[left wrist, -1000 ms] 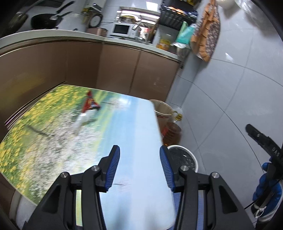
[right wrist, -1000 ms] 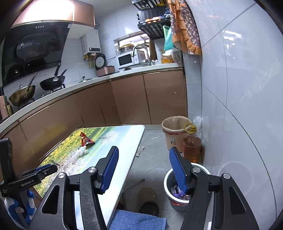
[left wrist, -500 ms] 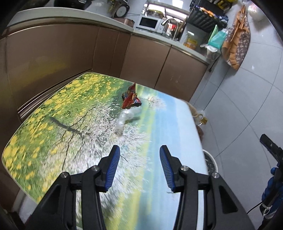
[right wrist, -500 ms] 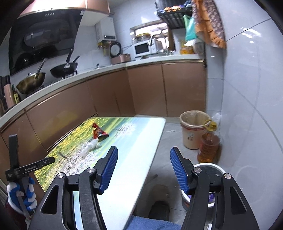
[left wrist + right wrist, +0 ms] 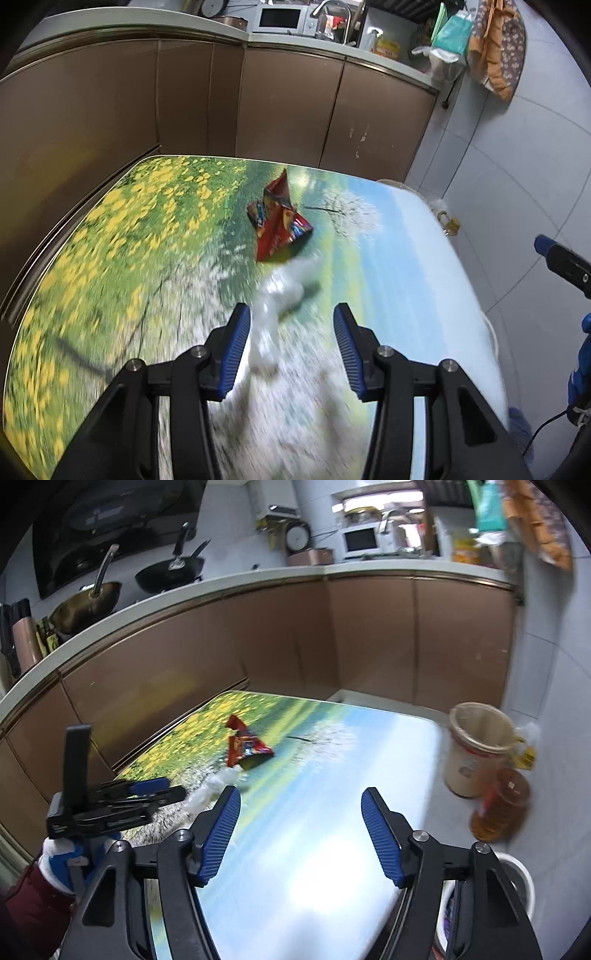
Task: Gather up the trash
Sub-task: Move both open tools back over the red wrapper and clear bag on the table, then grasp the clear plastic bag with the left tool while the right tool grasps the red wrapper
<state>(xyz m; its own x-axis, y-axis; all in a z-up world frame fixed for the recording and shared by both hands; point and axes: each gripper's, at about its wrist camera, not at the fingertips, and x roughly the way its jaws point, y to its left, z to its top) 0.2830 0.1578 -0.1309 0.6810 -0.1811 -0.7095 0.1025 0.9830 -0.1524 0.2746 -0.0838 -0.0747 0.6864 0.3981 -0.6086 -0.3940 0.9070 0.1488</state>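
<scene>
Surface (image 5: 406,258), landscape print w/ yellow flowers: holds 2 trash items.
- Red snack wrapper (image 5: 277,221), crumpled, mid-surface.
- Clear plastic wrap (image 5: 275,306), blurred, just beside wrapper on near side, reaching between left fingers.

Left gripper (image 5: 291,332): fingers apart, above the plastic, holding nothing.
Right gripper (image 5: 300,821): fingers apart, holding nothing, over surface's near edge.
Beige bin (image 5: 476,753): on floor beside surface, oil bottle (image 5: 498,805) next to it.
</scene>
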